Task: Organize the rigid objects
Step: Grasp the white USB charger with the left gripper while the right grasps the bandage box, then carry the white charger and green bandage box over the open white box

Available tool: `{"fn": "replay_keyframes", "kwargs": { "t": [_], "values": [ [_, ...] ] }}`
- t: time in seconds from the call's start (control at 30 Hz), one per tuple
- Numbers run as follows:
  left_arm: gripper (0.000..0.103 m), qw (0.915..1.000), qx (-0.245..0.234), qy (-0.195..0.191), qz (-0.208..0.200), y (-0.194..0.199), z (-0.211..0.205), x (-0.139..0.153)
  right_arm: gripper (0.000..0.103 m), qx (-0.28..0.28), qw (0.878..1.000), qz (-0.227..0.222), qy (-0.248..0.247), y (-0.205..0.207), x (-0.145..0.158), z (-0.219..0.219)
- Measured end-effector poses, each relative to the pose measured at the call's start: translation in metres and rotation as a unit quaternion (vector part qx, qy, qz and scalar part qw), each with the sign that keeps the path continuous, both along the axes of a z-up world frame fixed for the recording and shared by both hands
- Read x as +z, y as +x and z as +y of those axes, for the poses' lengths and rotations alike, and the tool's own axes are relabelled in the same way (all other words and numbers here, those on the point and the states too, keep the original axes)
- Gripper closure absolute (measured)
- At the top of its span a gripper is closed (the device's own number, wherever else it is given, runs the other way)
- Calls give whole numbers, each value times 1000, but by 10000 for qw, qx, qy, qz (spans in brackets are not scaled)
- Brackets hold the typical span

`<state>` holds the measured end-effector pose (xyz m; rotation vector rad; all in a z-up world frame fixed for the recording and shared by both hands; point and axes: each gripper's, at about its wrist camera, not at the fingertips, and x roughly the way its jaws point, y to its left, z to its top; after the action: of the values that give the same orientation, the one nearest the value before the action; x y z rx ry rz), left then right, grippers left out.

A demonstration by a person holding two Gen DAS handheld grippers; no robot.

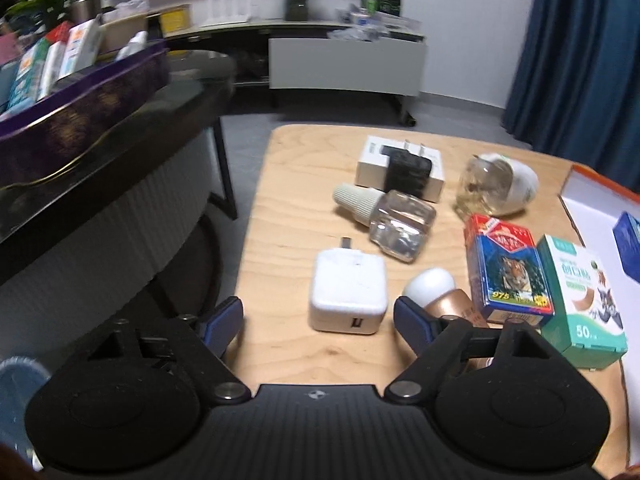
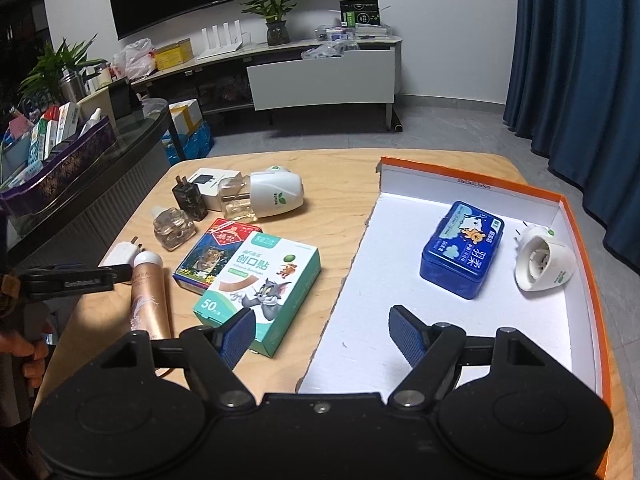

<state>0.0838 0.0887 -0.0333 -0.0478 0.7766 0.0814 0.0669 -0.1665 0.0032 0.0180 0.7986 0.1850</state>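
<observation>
My left gripper point(image 1: 318, 320) stands wide open above the wooden table point(image 1: 280, 208). The white charger point(image 1: 347, 297) lies between its blue pads point(image 1: 412, 318), with clear gaps on both sides; nothing is gripped. The right pad sits just beside the gold tube point(image 1: 444, 300); I cannot tell whether it touches.

Only the left wrist view shows the charger whole. Beyond it lie a clear bottle point(image 1: 394, 222), a black plug point(image 1: 408, 170) on a white box point(image 1: 372, 166), and a white diffuser point(image 1: 500, 186). To the right stand the tiger box point(image 1: 506, 276) and the green bandage box point(image 1: 580, 304), touching each other.

My right gripper point(image 2: 322, 336) is also wide open and holds nothing. Its left pad hangs over the corner of the bandage box; its right pad hangs over the tray floor.

Only the right wrist view shows the orange-rimmed tray point(image 2: 592, 280) in full. Inside it are a blue tin point(image 2: 462, 248) and a white plug-in unit point(image 2: 544, 264), near each other but apart. This view also shows a hand point(image 2: 28, 356) on the left gripper's handle.
</observation>
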Motion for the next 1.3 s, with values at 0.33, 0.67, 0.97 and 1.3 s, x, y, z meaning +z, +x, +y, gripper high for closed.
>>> {"fn": "replay_keyframes", "kwargs": {
  "t": [0.33, 0.67, 0.97, 1.3],
  "values": [
    [61, 9996, -179, -173, -126, 10, -3, -3, 16, 33, 9994, 286, 209, 16, -5, 21],
    [61, 9981, 15, -455, -404, -23, -1, 13, 14, -271, 9948, 892, 408, 59, -29, 65],
    [61, 9959, -169, -671, -589, -35, -14, 24, 10, -464, 9924, 1141, -56, 81, -54, 69],
    [61, 9915, -640, -932, -644, -43, -52, 32, 19, -317, 9987, 393, -22, 57, -23, 45]
  ]
}}
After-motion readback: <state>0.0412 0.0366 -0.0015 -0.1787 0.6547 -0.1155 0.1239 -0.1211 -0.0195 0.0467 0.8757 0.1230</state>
